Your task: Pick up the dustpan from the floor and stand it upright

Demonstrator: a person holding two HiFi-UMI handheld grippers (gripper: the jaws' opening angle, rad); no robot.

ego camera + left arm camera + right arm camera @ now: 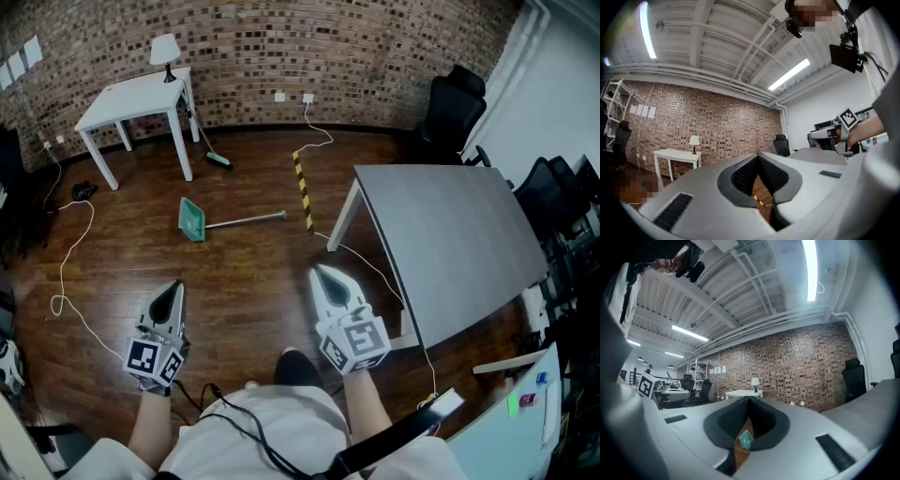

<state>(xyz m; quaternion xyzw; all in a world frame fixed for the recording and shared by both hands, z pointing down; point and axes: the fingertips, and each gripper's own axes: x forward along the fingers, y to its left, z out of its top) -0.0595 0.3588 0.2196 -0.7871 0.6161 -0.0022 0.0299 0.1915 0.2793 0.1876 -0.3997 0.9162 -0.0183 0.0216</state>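
Dustpan [192,219]: lay flat on the floor [253,281], well apart from both tongs, between the white desk [131,98] and the grey desk [450,234]; handle pointed right.
Left tongs [169,302]: pressed together, nothing pinched, near left.
Right tongs [330,286]: pressed together, nothing pinched, near centre, dustpan in line beyond the tips.

Brick wall [281,47], dark wood floor [248,277], white table [131,101] with lamp [165,49], grey table [450,234], black chairs [457,105].
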